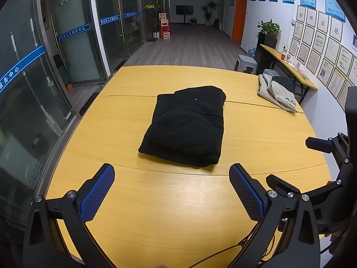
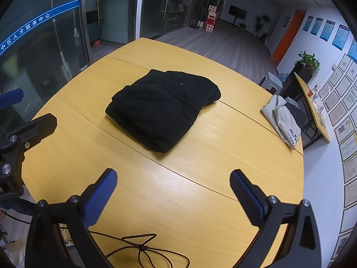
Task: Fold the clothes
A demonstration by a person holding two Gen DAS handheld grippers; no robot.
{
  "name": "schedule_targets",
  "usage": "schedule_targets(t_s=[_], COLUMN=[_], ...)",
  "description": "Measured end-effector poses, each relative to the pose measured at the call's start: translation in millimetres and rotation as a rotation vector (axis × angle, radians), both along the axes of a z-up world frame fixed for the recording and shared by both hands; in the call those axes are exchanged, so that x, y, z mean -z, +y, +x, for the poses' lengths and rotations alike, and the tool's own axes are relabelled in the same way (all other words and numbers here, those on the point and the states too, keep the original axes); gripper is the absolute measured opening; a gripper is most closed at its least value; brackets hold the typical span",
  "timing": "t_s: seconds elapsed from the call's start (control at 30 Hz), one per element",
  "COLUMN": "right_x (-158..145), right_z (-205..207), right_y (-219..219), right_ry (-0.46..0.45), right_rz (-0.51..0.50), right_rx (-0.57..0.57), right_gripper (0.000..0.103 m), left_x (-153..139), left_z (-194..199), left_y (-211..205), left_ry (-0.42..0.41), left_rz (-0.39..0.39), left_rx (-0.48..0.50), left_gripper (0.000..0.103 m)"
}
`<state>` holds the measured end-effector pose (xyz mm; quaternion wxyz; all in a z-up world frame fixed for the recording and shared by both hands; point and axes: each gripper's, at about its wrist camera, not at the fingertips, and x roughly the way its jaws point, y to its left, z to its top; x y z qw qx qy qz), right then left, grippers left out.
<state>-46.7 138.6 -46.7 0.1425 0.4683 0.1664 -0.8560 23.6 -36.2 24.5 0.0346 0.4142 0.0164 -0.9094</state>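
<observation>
Black fleecy garment (image 1: 187, 125), folded rectangular bundle.

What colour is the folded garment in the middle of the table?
Black. The folded garment shows best in the right wrist view.

We see a yellow wooden desk (image 1: 279, 131) at centre, glass partitions with blue stripes (image 1: 73, 33) at left, grey plank flooring (image 1: 196, 47) beyond, and a white wall of framed notices (image 1: 323, 44) at upper right.
</observation>
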Motion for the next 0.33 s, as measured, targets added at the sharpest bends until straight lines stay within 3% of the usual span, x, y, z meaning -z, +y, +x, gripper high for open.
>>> schedule_targets(t_s=[0.33], right_x=[-0.5], right_z=[1.7], right_y=[1.8], right_ry=[0.002], right_rz=[0.006], right_rx=[0.005], right_gripper=[0.103], left_x=[-0.7], left_z=[5.4], left_y=[1.7], left_ry=[0.021], left_rz=[0.008], left_rx=[0.005], left_gripper=[0.103])
